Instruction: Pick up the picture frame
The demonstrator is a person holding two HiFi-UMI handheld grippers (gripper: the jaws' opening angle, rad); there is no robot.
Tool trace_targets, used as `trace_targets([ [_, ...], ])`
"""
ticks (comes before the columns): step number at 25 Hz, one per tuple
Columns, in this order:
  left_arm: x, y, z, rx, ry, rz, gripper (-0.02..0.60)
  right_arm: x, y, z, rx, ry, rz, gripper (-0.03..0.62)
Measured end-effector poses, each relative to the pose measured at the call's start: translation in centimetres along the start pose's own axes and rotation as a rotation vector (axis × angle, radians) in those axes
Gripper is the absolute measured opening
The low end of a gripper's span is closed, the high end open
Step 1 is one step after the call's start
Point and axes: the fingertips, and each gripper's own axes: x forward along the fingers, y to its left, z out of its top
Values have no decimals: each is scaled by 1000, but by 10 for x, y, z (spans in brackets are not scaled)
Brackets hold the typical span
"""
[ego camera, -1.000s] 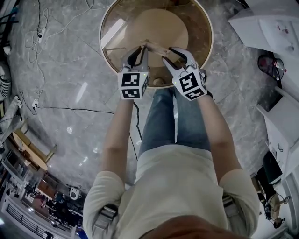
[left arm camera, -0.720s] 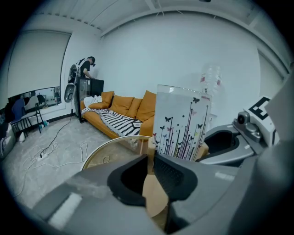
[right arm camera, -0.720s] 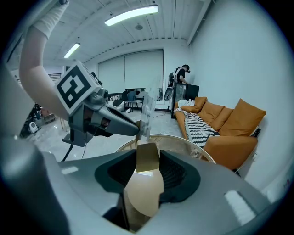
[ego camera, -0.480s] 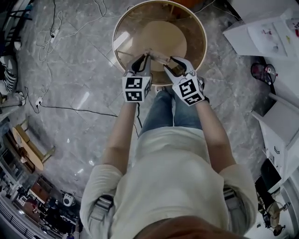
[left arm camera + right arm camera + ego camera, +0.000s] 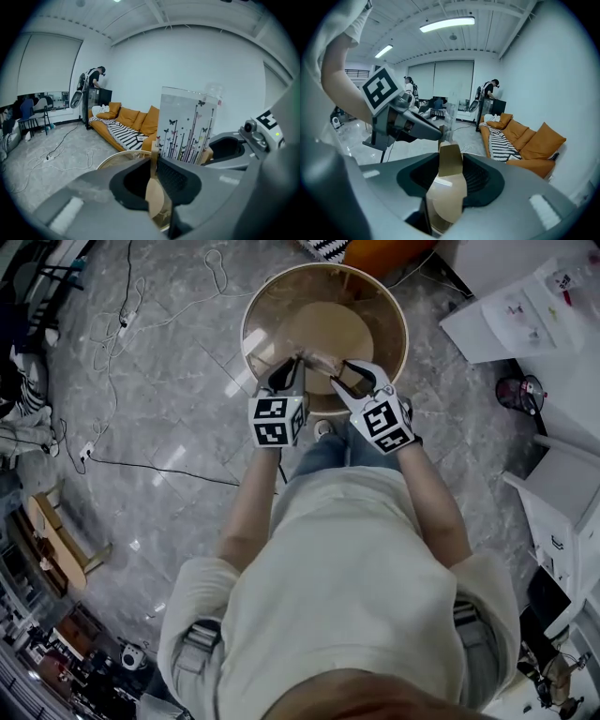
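The picture frame (image 5: pixel 319 359) is a clear panel printed with black butterflies and stems (image 5: pixel 187 126), with wooden end pieces. It hangs in the air above the round table (image 5: pixel 255 307), held between both grippers. My left gripper (image 5: pixel 294 362) is shut on the thin wooden edge (image 5: pixel 153 161) at the frame's left end. My right gripper (image 5: pixel 341 367) is shut on the wooden block (image 5: pixel 450 159) at its right end. In the right gripper view the panel (image 5: pixel 450 112) shows edge-on, with the left gripper (image 5: pixel 438 133) behind it.
The round table has a wooden rim and a glass top, and stands just in front of the person's legs. An orange sofa (image 5: pixel 126 119) with a striped blanket stands beyond it. Cables (image 5: pixel 141 460) trail over the marble floor at left. White cabinets (image 5: pixel 553 502) stand at right. People (image 5: pixel 490 96) stand far off.
Both grippers have risen together with the frame held between them. The table now looks smaller and farther below in the head view.
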Motion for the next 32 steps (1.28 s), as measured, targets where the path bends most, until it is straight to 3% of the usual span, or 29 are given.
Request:
trace_targets([
  [7,-22,-14,18,42,-9,-15,43,-23,5,18,12,-25,-4,161],
  [32,-55,-23,31,45,-52,-18,43,-46,19,42,-31,-89,10,158],
])
